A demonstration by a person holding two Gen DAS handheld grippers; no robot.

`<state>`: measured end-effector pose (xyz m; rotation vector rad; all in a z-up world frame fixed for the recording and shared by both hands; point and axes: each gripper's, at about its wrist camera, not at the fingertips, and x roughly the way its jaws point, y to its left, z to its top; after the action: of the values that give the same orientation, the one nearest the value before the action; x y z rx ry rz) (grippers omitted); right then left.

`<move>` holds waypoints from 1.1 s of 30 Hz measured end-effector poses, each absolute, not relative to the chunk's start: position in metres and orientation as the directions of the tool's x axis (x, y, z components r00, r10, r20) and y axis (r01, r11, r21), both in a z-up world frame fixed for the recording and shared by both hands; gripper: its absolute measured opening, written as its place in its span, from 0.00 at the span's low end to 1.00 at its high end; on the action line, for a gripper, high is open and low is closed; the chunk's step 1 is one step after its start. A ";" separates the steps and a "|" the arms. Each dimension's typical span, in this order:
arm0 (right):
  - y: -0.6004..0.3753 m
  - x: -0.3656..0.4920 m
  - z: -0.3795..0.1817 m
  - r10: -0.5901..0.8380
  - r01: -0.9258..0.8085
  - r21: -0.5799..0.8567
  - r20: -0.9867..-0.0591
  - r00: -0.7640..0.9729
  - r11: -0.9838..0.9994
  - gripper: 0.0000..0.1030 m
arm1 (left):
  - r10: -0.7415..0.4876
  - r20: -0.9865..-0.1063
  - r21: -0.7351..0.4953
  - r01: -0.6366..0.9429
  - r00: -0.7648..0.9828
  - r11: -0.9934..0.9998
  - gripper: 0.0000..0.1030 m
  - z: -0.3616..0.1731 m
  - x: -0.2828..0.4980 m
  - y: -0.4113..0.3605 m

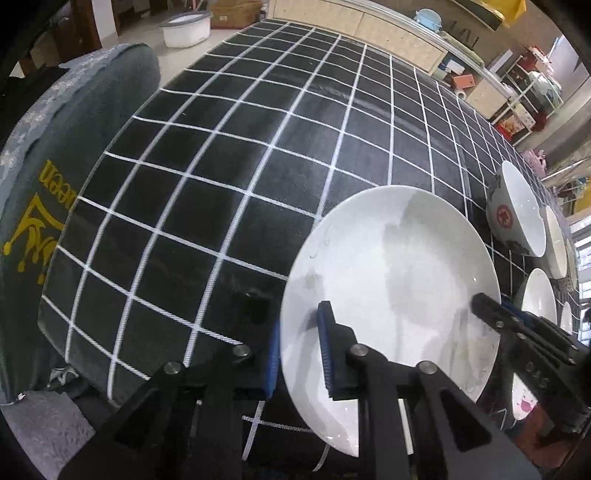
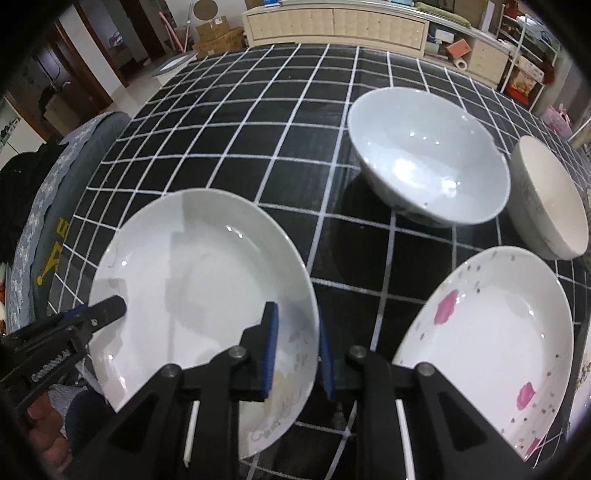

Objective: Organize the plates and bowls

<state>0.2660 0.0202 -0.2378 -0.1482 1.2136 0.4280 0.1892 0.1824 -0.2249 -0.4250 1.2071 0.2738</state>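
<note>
A plain white plate (image 1: 391, 280) (image 2: 199, 280) is held over the black checked tablecloth (image 1: 221, 155). My left gripper (image 1: 299, 354) is shut on its left rim, one finger above and one below. My right gripper (image 2: 297, 358) is shut on its right rim; it also shows in the left wrist view (image 1: 517, 325). The left gripper shows at the plate's left edge in the right wrist view (image 2: 99, 314). A plate with pink flowers (image 2: 491, 339) lies at the right. A large white bowl (image 2: 424, 158) and a cream bowl (image 2: 546, 195) stand behind it.
A bowl with a red mark (image 1: 513, 214) and other white dishes (image 1: 539, 299) line the right side in the left wrist view. A grey cushion with yellow print (image 1: 40, 206) sits at the table's left edge. Cabinets and shelves (image 2: 332, 26) stand beyond the table.
</note>
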 end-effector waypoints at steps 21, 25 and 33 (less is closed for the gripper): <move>-0.044 0.200 -0.142 0.289 -0.376 0.121 -0.855 0.431 0.919 0.28 | -0.010 -0.871 -0.201 -0.337 0.492 0.920 0.17 -0.125 0.128 0.126; -0.073 0.189 -0.130 0.278 -0.333 0.125 -0.842 0.463 0.935 0.43 | -0.022 -0.861 -0.192 -0.285 0.507 0.939 0.18 -0.113 0.125 0.098; -0.131 0.177 -0.113 0.252 -0.231 0.147 -0.810 0.530 0.962 0.62 | -0.055 -0.840 -0.188 -0.195 0.540 0.963 0.25 -0.090 0.127 0.042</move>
<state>0.1769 -0.1306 -0.1135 0.0229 0.9706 0.2881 0.1273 0.0422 -0.0904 -0.2737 1.0002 0.0847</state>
